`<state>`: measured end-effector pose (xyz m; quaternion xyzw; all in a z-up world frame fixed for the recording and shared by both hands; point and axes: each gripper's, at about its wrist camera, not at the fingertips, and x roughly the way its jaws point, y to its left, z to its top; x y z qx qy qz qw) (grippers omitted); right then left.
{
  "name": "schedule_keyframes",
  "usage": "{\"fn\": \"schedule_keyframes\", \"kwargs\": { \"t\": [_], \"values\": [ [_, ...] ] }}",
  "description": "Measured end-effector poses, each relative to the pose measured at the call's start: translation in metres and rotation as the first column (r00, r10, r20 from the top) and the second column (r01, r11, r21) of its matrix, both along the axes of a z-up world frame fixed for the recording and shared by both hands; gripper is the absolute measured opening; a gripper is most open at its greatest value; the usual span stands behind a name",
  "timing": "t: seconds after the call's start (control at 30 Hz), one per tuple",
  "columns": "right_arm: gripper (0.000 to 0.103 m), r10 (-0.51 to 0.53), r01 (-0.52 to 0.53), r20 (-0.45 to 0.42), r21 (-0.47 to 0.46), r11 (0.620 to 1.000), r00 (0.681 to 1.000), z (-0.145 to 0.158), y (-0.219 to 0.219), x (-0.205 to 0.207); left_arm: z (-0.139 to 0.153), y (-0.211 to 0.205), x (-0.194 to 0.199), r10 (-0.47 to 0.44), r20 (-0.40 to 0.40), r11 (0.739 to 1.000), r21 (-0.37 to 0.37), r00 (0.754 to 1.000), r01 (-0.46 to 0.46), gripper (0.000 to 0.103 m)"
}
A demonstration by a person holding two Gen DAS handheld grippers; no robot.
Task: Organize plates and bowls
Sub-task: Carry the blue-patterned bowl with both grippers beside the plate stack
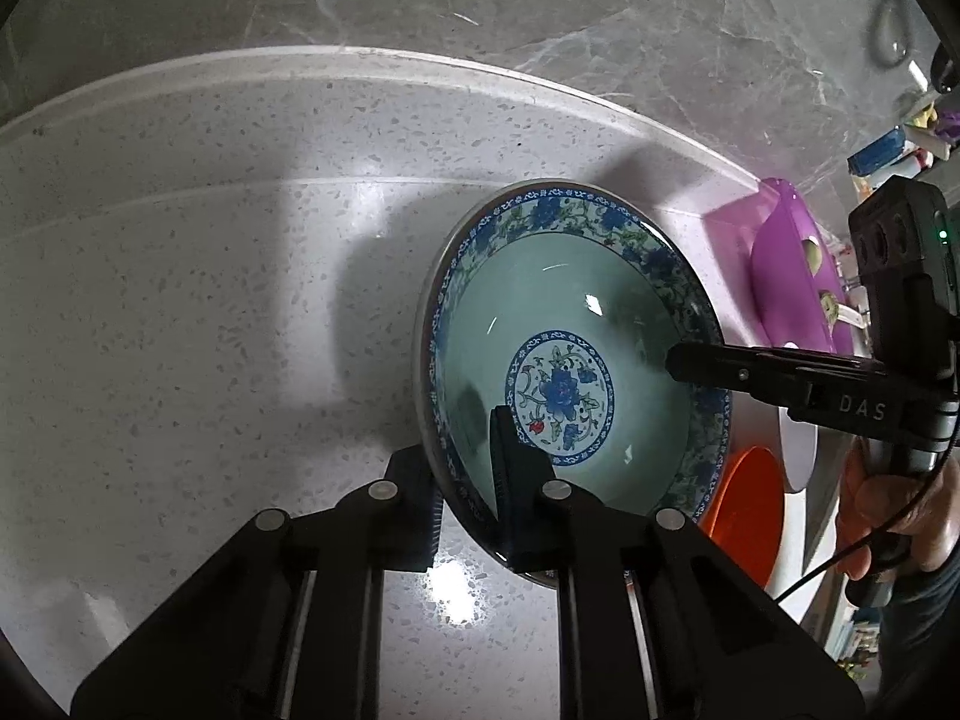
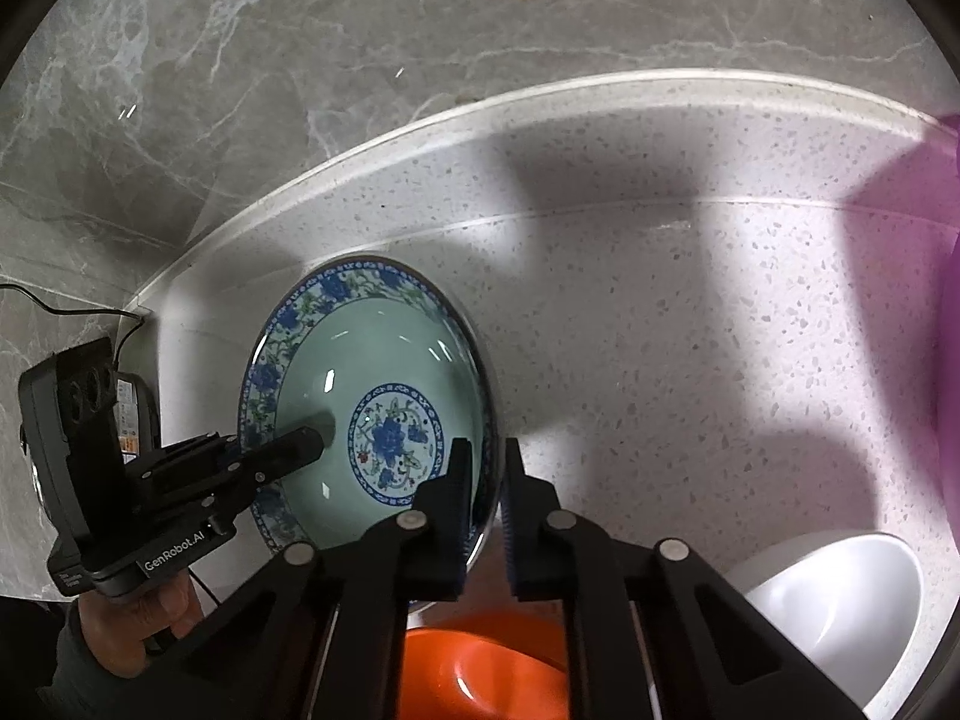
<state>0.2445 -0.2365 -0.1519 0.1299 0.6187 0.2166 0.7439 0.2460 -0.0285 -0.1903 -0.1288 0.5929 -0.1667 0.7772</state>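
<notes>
Evidently both grippers hold the blue-floral celadon bowl [image 1: 570,378] above the speckled counter [image 1: 210,300]: the left gripper [image 1: 465,501] has its jaws closed on the near rim, one finger inside; the right gripper [image 2: 483,501] clamps the opposite rim likewise. An orange bowl [image 2: 480,666] lies just below the right jaws, a white bowl [image 2: 840,600] to their right.
</notes>
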Motion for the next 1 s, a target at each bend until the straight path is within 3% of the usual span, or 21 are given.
{"fn": "schedule_keyframes", "kwargs": {
  "t": [0.23,0.53,0.83,1.0],
  "values": [
    [0.011,0.004,-0.004,0.027,0.003,1.000,1.000,0.005,0.002,-0.001,0.008,0.002,-0.002,0.009,0.027,1.000,0.010,1.000,-0.009,0.012],
    [0.011,0.001,-0.002,0.069,0.028,1.000,0.998,0.028,0.004,-0.008,0.042,0.005,-0.015,0.003,0.057,1.000,0.009,0.998,-0.004,0.012],
    [0.011,0.021,-0.030,0.134,0.064,0.997,0.991,0.066,-0.012,-0.042,0.087,-0.005,-0.061,-0.005,0.102,1.000,-0.008,0.995,0.006,0.013],
    [0.011,0.018,-0.037,0.177,0.101,0.994,0.984,0.091,-0.031,-0.081,0.111,-0.025,-0.102,-0.018,0.133,1.000,-0.021,0.991,0.021,0.013]
  ]
}}
